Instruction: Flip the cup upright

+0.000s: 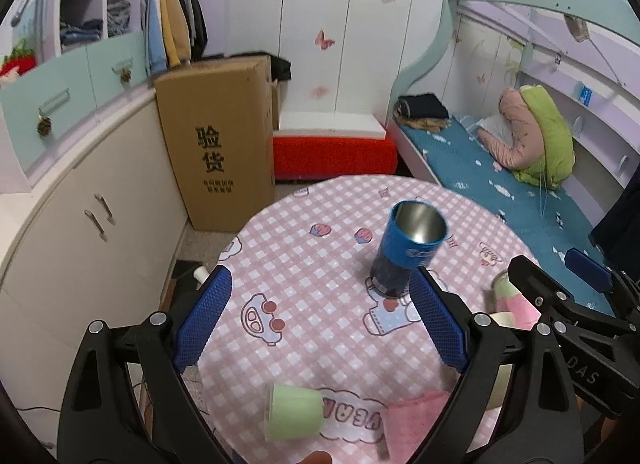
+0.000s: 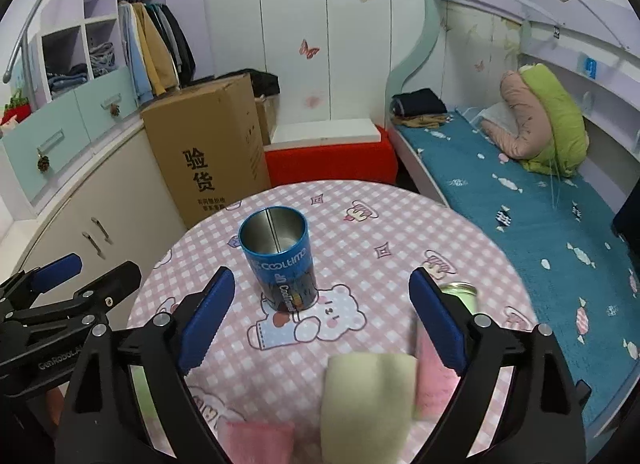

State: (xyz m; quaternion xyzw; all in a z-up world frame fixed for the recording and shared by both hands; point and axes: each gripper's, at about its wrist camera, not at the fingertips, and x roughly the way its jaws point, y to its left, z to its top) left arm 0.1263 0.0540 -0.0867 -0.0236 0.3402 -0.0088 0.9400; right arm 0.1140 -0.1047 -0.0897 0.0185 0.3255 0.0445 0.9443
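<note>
Both the left claw and right claw gape empty, blue cup upright beyond.

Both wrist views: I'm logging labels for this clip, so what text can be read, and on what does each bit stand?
"验货" on the cardboard box; the smaller lines under it are too small to read.
"COOLtime" on the blue band of the blue cup, and again, partly readable, lower on its dark body.
"GenRoboLA", cut off, on the left gripper.
"DAS", partial, on the right gripper.
"VEA", upside down and cut off, on the tablecloth.
</note>
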